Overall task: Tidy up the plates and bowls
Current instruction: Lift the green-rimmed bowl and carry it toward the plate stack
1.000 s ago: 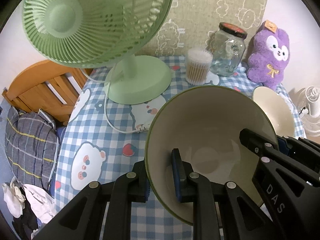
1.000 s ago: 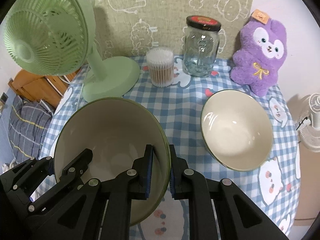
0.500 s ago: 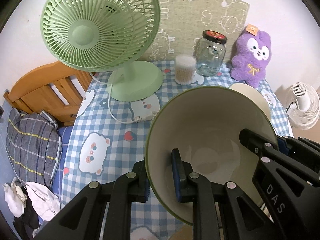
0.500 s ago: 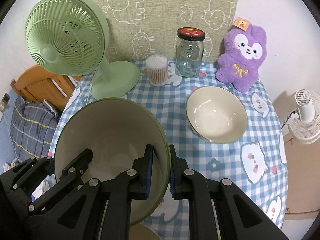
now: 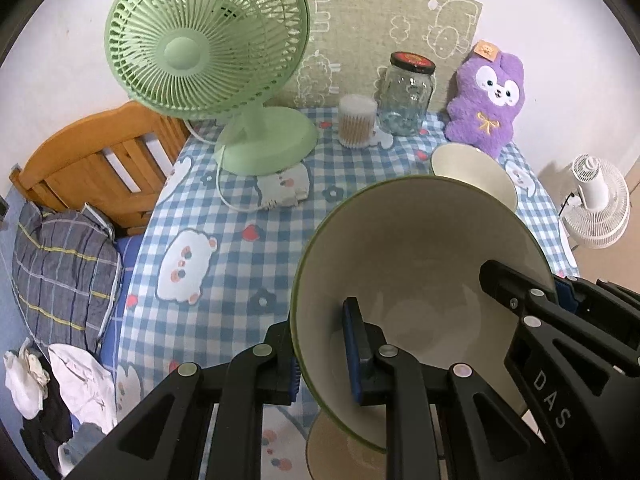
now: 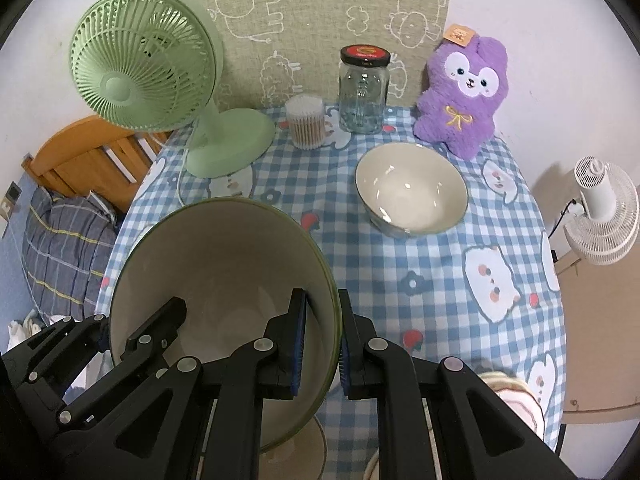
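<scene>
A large cream bowl with a green rim point(image 5: 420, 248) point(image 6: 224, 256) hangs tilted above the checked tablecloth, held from both sides. My left gripper point(image 5: 320, 354) is shut on its left rim, one pad inside and one outside. My right gripper point(image 6: 322, 338) is shut on the opposite rim in the same way. A second, smaller cream bowl point(image 6: 412, 188) point(image 5: 472, 168) sits upright on the table in front of the purple plush toy. Under the held bowl a beige dish point(image 5: 340, 452) point(image 6: 298, 454) shows at the near edge, mostly hidden.
Along the back stand a green desk fan point(image 6: 148, 76), a tub of cotton swabs point(image 6: 306, 126), a glass jar point(image 6: 364, 92) and a purple plush toy point(image 6: 464, 96). A wooden bed frame point(image 5: 96, 164) and bedding lie left; a white fan point(image 6: 600, 208) stands right.
Both grippers have drawn back and up from the table with the bowl still in them. More of the table shows, and the beige dish below has come into sight.
</scene>
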Action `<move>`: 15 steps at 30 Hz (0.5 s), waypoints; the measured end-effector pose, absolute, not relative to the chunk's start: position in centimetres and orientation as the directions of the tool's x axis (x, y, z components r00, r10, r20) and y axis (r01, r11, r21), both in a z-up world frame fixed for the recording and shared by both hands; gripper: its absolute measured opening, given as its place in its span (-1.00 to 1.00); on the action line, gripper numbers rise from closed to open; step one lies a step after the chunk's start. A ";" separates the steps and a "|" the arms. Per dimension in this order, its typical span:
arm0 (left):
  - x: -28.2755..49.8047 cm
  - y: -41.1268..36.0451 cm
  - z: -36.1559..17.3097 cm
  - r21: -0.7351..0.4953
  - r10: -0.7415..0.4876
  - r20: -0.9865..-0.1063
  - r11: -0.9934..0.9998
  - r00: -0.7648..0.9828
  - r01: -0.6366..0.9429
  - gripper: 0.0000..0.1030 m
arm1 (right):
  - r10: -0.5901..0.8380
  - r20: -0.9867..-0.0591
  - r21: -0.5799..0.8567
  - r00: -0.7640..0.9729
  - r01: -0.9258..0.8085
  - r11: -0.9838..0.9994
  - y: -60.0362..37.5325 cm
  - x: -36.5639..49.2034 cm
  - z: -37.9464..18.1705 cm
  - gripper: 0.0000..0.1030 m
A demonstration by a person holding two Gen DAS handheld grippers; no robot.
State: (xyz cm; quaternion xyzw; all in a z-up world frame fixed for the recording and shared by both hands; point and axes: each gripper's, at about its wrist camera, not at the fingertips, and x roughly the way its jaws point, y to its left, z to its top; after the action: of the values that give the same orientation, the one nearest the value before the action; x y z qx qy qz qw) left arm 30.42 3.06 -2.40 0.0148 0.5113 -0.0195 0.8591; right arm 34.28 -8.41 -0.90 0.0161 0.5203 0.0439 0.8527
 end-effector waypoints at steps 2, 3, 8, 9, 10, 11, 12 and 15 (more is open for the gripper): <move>29.8 3.0 -2.7 0.006 -0.017 -0.884 0.999 0.468 0.047 -0.69 | 0.093 -0.892 0.076 0.443 -0.057 0.995 -8.4 33.6 -1.3 -0.68; 29.4 3.1 -3.0 0.002 -0.019 -0.887 0.999 0.461 0.044 -0.69 | 0.094 -0.893 0.076 0.440 -0.058 0.995 -8.4 33.4 -1.4 -0.68; 28.1 3.1 -3.6 -0.002 -0.018 -0.896 0.999 0.443 0.036 -0.69 | 0.101 -0.902 0.085 0.419 -0.057 0.995 -8.3 31.9 -2.2 -0.68; 27.7 3.1 -3.8 0.000 -0.017 -0.897 0.999 0.441 0.038 -0.69 | 0.100 -0.903 0.082 0.419 -0.060 0.995 -8.3 31.6 -2.3 -0.68; 27.3 3.1 -3.9 -0.003 -0.018 -0.897 0.999 0.442 0.035 -0.69 | 0.100 -0.903 0.082 0.419 -0.062 0.995 -8.3 31.3 -2.4 -0.68; 26.8 3.1 -4.0 -0.001 -0.017 -0.894 0.999 0.447 0.035 -0.69 | 0.102 -0.902 0.083 0.420 -0.062 0.995 -8.3 30.9 -2.5 -0.68; 26.5 3.0 -4.1 -0.002 -0.018 -0.894 0.999 0.447 0.036 -0.69 | 0.100 -0.900 0.080 0.424 -0.066 0.995 -8.4 30.4 -2.6 -0.68; 26.0 3.1 -4.5 -0.018 -0.028 -0.904 0.999 0.427 0.027 -0.69 | 0.105 -0.904 0.089 0.415 -0.058 0.994 -8.6 29.6 -3.1 -0.68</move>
State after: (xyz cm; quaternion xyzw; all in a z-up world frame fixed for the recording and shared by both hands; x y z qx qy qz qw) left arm 25.98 3.06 -4.55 -0.0003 0.5350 -0.0163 0.8447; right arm 29.61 -8.57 -3.07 0.0218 0.5387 0.0484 0.8408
